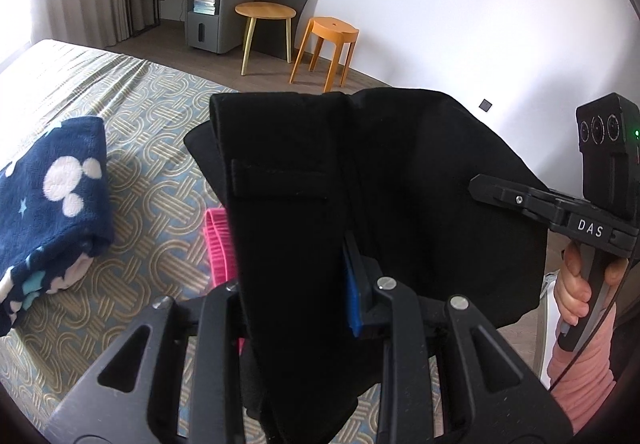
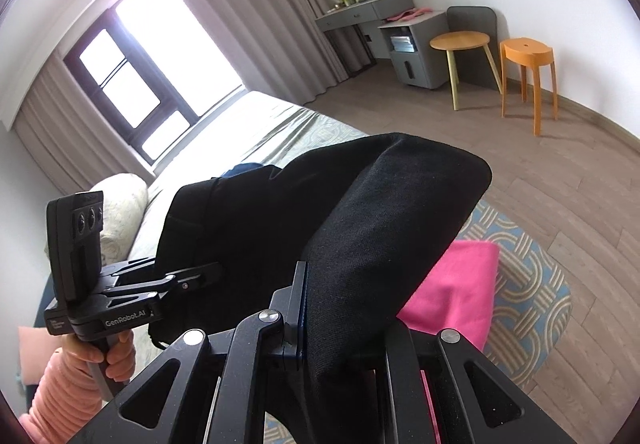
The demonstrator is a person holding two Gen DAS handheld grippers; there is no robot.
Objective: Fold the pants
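Pants, black, held up in the air above the bed, clear of the bedspread, pinched at two places and draped in a loose curve between them. Waistband end with a belt loop hanging from the left hand-held gripper, fingers pressed together on a thick bunch of the cloth, blue pad against the fabric. Other end clamped in the right hand-held gripper, likewise closed on a doubled-over hump of the dark fabric. Seen from the left wrist view, right tool reaching in from the side, its tips buried at the cloth's edge.

Judged from how the cloth lies: doubled over at least once, so probably lengthwise folding begun or done, but not laid down, not flattened, no tidy rectangle yet. Still to do, most likely: lowering onto the bed, bringing one end over the other, smoothing, letting go. Exact number of layers impossible to tell, fabric too dark and bunched.

Below and beside the pants, a pink folded garment near the bed's foot-end edge, partly hidden by the black cloth. Farther along the bed toward the window side, a navy fleece piece with white dots, also folded, well apart from the pink one. Beyond the bed, wooden floor, a round side table and an orange stool by the wall.
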